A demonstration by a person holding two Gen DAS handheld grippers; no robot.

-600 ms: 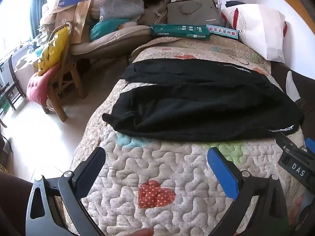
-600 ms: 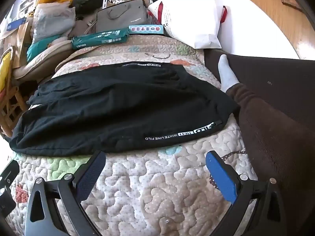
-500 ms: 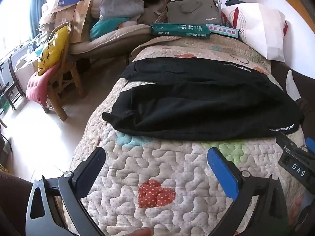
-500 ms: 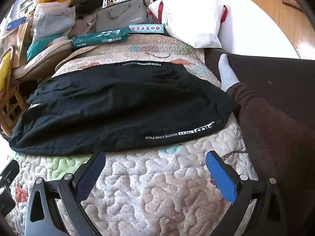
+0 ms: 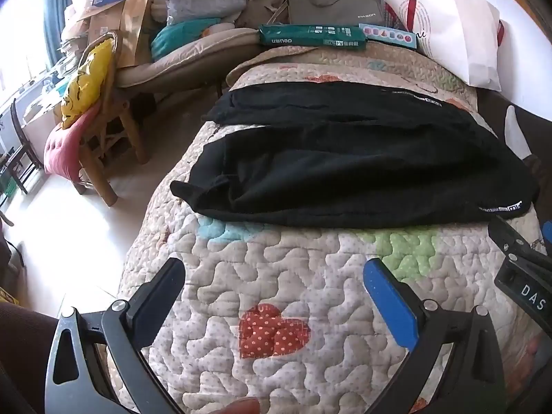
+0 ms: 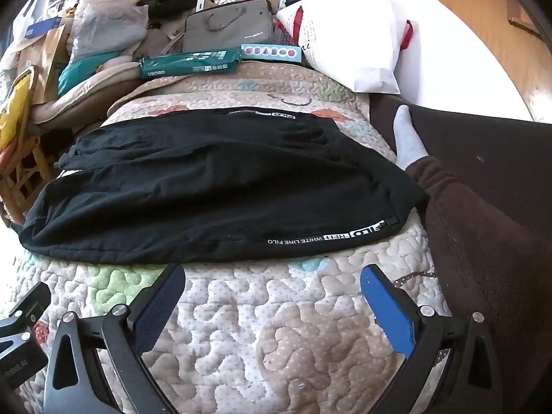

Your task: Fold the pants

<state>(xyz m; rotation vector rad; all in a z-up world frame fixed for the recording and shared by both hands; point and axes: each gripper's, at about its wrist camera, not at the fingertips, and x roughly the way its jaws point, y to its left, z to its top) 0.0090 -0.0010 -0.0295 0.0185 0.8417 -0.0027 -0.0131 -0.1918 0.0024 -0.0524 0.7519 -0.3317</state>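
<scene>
— Counting garments first: how many on the quilt?

— One pair of black pants, spread flat across the middle of the quilt. Two legs run toward its left edge, the far leg slightly apart from the near one, with a pale strip of quilt showing between them at the cuffs. Fabric is soft, matte, creased near the left cuffs. Two white printed bands: one along the near hem at the right, one on the far edge.

— Grippers?

— Two. The left gripper hangs over the near edge of the quilt, jaws wide, nothing between them, short of the pants. The right gripper sits likewise, jaws wide and empty; its dark left finger is just beside the near hem. Each has one black finger and one blue finger, flat and paddle-shaped.

— The quilt itself?

— Stitched in a puffy puzzle pattern, dotted cloth, with coloured patches; one red heart lies between the left gripper's fingers.

— Other items?

— At the far edge: one long green box, one pale blue box, one grey bag and one white plastic bag. One wooden chair with a yellow cushion stands off the left side. One grey-socked foot and a brown-clad leg lie along the right edge.
</scene>
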